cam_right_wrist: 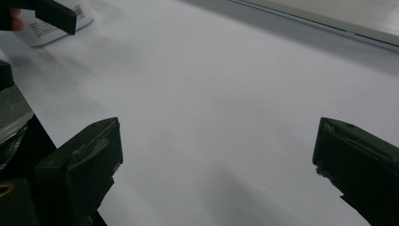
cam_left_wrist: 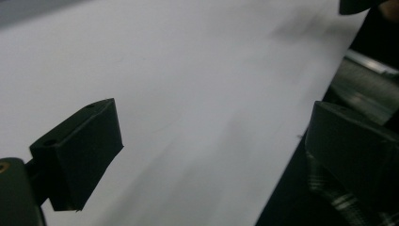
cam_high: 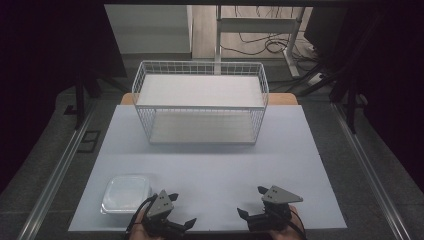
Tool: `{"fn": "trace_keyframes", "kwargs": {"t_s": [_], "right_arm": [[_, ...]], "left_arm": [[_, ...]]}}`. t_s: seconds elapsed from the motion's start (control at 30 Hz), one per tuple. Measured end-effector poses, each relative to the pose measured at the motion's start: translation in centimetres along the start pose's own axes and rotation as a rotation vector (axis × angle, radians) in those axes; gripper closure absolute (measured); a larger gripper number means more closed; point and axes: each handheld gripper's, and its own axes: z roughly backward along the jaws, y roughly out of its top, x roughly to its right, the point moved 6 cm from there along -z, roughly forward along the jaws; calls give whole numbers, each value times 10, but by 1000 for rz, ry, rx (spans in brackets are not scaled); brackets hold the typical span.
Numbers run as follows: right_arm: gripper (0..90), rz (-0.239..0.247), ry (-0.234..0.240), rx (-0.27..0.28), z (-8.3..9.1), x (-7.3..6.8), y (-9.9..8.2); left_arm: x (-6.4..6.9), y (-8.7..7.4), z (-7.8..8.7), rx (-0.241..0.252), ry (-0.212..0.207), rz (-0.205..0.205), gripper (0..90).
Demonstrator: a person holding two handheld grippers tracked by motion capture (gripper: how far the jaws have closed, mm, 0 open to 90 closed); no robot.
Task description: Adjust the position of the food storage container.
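White table sheet (cam_high: 210, 165) lies bare between rack (cam_high: 200, 102) and grippers.

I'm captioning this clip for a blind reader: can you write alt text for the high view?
Two hand-held grippers, left gripper and right gripper, rest open at the near edge of a white table. A clear lidded container lies beside the left one, and a white wire basket stands at the far side.
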Motion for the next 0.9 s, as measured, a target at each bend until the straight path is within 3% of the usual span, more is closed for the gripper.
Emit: {"fn": "trace_keyframes", "kwargs": {"t_s": [0.23, 0.4, 0.53, 0.63, 0.83, 0.87, 0.9], "right_arm": [[16, 13, 6, -21, -2, -1, -2], [16, 14, 1, -20, -2, 0, -2], [16, 15, -6, -22, -2, 0, -2], [16, 16, -10, -19, -2, 0, -2], [16, 21, -19, -26, -1, 1, -2], [16, 23, -20, -25, -1, 1, -2], [16, 23, -19, -24, -1, 1, -2]], "left_arm": [[1, 1, -1, -7, 6, -10, 39], [2, 3, 2, 14, -26, 26, 30], [6, 5, 3, 7, 13, -5, 67], [8, 11, 10, 34, 35, -27, 113], [6, 21, 24, 66, 36, -6, 184], [5, 22, 27, 69, 43, -12, 232], [1, 26, 34, 75, 76, -28, 253]]}}
